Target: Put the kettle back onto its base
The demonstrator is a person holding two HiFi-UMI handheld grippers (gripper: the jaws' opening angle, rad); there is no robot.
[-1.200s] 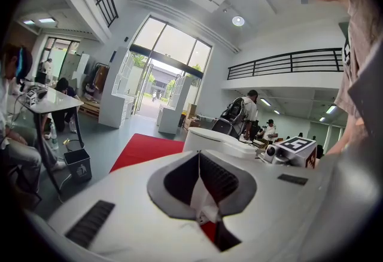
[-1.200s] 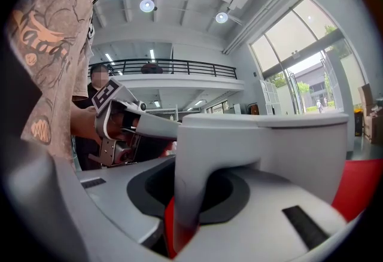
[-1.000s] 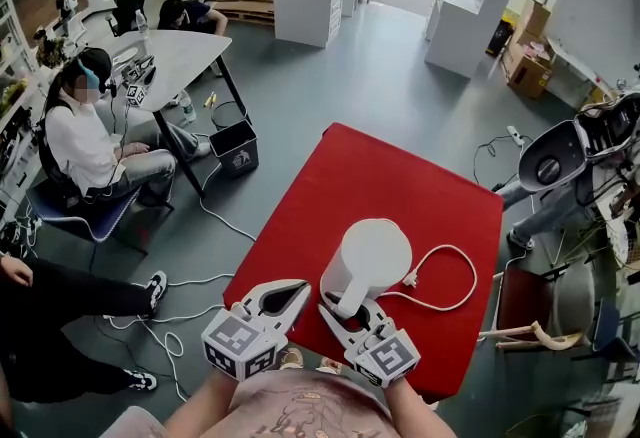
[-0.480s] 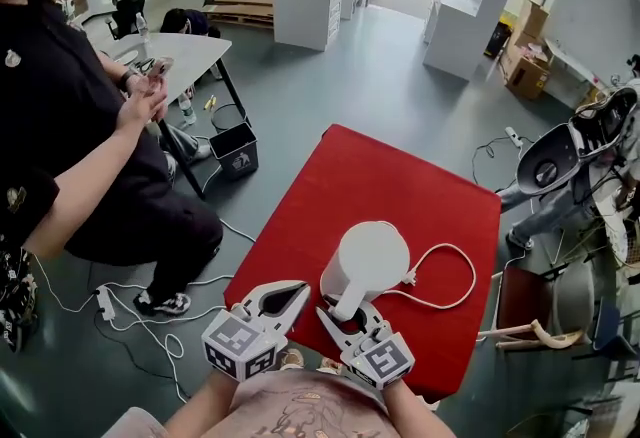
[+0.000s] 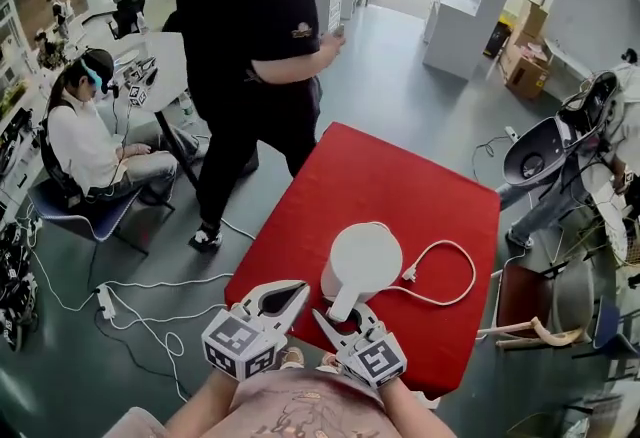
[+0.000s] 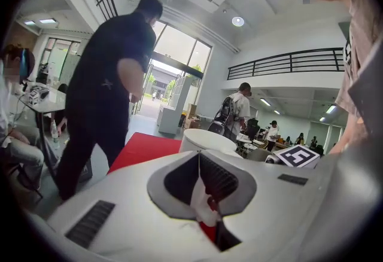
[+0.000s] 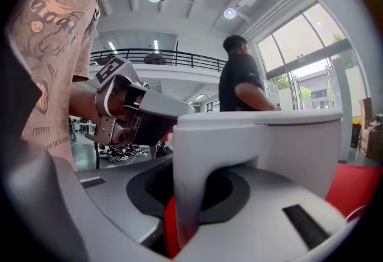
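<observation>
Gripping handle (image 7: 190,183) of white kettle (image 5: 362,264), right gripper (image 5: 343,312) clenched; left gripper (image 5: 300,289) closed, empty. Risk: lowered off-centre, kettle tips off base.

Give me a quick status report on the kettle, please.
Left gripper shut, empty. Right gripper clamped on kettle handle; kettle upright over red table, seating unclear. Cord loops to its right, nothing blocking.
</observation>
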